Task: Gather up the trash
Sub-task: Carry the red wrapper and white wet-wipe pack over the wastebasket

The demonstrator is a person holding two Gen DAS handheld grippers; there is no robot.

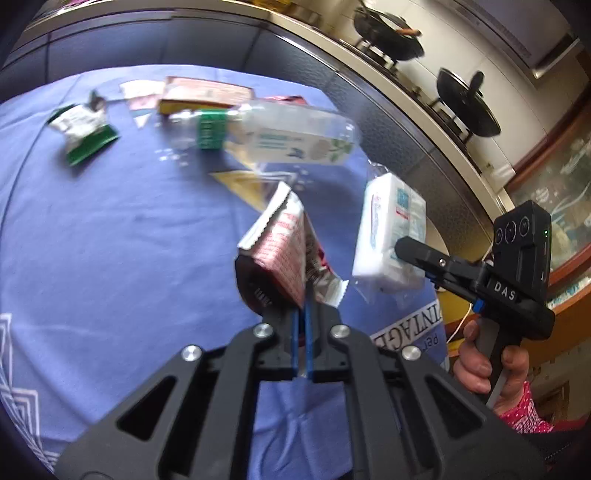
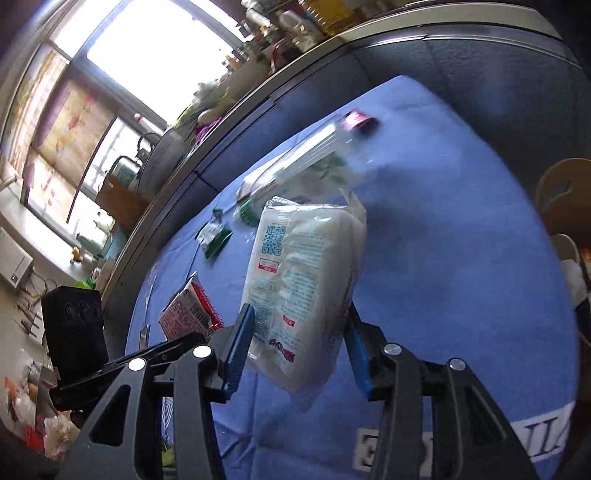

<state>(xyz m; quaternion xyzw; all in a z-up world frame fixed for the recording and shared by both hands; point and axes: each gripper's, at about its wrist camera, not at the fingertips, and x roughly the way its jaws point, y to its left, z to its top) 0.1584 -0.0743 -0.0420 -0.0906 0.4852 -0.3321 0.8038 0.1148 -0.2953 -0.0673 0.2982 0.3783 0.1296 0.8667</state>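
A blue cloth [image 1: 110, 229] with white printed lettering covers the surface, which meets a dark upholstered back below a kitchen counter carrying two black pans [image 1: 388, 33]; the right view shows a bright window [image 2: 147, 40]. The left tool [image 1: 303, 295] is clamped tight on a red-and-white wrapper [image 1: 280, 240], lifted above the cloth. The right tool [image 2: 299, 332] grips a white tissue pack [image 2: 299, 266], half-open jaws pressing its sides. A clear bottle [image 1: 288, 136], green wrapper [image 1: 85, 129] and flat carton [image 1: 203, 96] lie farther off.
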